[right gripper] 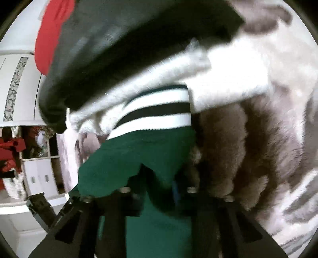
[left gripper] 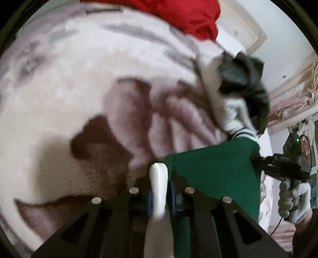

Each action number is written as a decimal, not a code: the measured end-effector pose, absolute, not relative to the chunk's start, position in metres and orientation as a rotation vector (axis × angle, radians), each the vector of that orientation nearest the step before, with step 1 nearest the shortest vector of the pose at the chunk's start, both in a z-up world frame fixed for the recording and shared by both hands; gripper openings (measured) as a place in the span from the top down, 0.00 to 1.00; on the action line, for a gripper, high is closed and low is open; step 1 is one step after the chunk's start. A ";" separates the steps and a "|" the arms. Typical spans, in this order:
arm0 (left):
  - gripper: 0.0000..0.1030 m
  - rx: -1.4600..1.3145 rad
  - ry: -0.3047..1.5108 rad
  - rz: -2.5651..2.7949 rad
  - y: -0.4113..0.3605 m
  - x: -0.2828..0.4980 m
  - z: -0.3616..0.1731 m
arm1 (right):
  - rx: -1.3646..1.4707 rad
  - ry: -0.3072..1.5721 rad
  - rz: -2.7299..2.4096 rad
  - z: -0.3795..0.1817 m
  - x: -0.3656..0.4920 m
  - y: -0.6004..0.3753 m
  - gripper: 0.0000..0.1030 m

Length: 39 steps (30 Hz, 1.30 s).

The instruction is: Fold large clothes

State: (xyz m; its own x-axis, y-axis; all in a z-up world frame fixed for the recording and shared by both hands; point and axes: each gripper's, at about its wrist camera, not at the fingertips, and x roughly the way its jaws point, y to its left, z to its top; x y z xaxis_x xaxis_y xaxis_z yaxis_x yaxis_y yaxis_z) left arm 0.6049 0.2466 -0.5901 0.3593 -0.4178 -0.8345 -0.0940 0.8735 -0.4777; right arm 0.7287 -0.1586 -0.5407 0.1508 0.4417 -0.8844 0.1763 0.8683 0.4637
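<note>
Two tools are clenched on one garment, so I judge this as the pick-up step of the fold: both corners of the green sweater (left gripper: 218, 168) are taken, and the lay-out has not yet begun.

From the left wrist camera, my left tool (left gripper: 162, 178) sits at six o'clock with its white finger (left gripper: 158, 188) pressed against the green cloth; the fabric edge is pinched between the jaws and runs off toward three o'clock. There, at about four o'clock, I see a gloved hand (left gripper: 294, 200) carrying the right tool (left gripper: 256, 160), whose tip bites the far corner of the same green panel, so the cloth hangs between the two tools.

From the right wrist camera, the green knit fills the lower middle, draped over the jaws and hiding them; I read the right tool (right gripper: 159, 188) as closed on it. The sweater's striped cuff or hem band (right gripper: 157, 111) lies at twelve o'clock of that tool, tucked under a white fuzzy garment (right gripper: 218, 79) and a dark garment (right gripper: 129, 49).

Everything rests on a plush patterned blanket (left gripper: 79, 99), with a red garment (left gripper: 178, 13) at the far edge, at twelve o'clock.

Next, I think, I must lift and draw the sweater clear of the pile. The striped band is trapped, so the risk is dragging the white piece along.
</note>
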 end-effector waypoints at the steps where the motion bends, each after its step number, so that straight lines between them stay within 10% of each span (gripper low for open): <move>1: 0.88 -0.510 1.221 -0.223 0.247 0.608 -0.600 | 0.525 1.440 0.185 -0.548 0.730 -0.160 0.85; 10: 0.78 -0.344 1.242 -0.092 0.229 0.595 -0.537 | 0.353 1.536 0.194 -0.530 0.730 -0.137 0.71; 14: 0.65 -0.213 1.185 0.019 0.204 0.560 -0.500 | 0.115 1.438 0.175 -0.488 0.688 -0.117 0.33; 18: 0.29 -0.139 1.145 0.080 0.183 0.514 -0.474 | -0.145 1.336 0.101 -0.459 0.632 -0.099 0.28; 39: 0.23 -0.112 1.156 0.100 0.113 0.277 -0.404 | -0.086 1.291 0.168 -0.363 0.314 -0.135 0.22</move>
State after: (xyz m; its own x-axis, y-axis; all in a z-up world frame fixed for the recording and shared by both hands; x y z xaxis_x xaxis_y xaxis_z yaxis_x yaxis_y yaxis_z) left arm 0.2770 0.1127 -0.4043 0.3998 0.0214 -0.9163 -0.1368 0.9899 -0.0366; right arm 0.3145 -0.1349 -0.3631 0.2658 0.0761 -0.9610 -0.1724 0.9846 0.0302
